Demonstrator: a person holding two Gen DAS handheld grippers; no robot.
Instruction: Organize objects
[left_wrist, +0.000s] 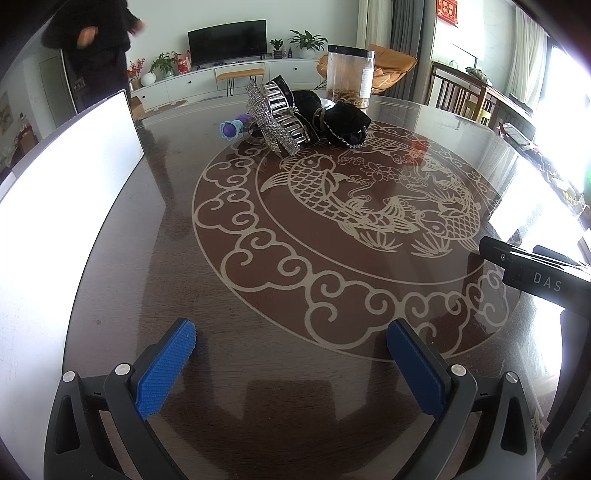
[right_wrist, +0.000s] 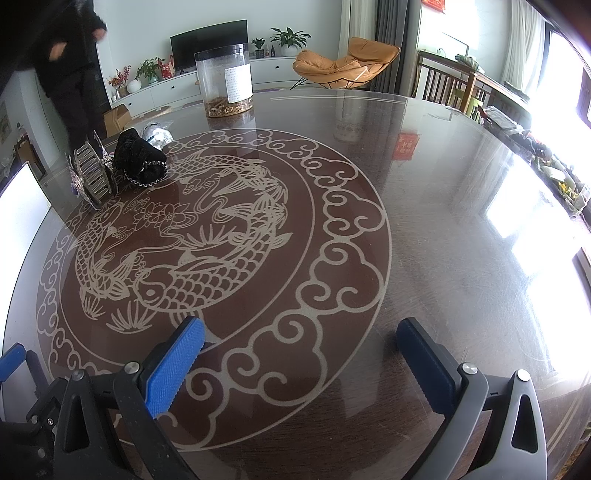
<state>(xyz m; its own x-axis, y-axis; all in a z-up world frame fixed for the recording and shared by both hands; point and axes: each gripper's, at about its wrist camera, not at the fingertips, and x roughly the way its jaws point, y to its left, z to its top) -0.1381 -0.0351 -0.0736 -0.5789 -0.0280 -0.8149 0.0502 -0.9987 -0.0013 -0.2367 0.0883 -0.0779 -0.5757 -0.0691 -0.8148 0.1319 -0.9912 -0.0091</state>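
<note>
A silver rhinestone hair claw clip (left_wrist: 277, 118) lies at the far side of the round brown glass-topped table (left_wrist: 258, 277), next to a black velvet scrunchie (left_wrist: 343, 122) and a small purple and blue hair accessory (left_wrist: 231, 129). The clip (right_wrist: 94, 173) and scrunchie (right_wrist: 142, 158) also show at the far left in the right wrist view. My left gripper (left_wrist: 291, 339) is open and empty, low over the near table. My right gripper (right_wrist: 301, 339) is open and empty too; its body (left_wrist: 535, 273) shows at the right of the left wrist view.
A tall clear plastic jar (right_wrist: 225, 81) with brown contents stands at the table's far edge. A white board (left_wrist: 62, 177) stands at the left edge. A person in black (right_wrist: 70, 55) stands beyond the table. Wooden chairs (left_wrist: 461, 96) stand at the right.
</note>
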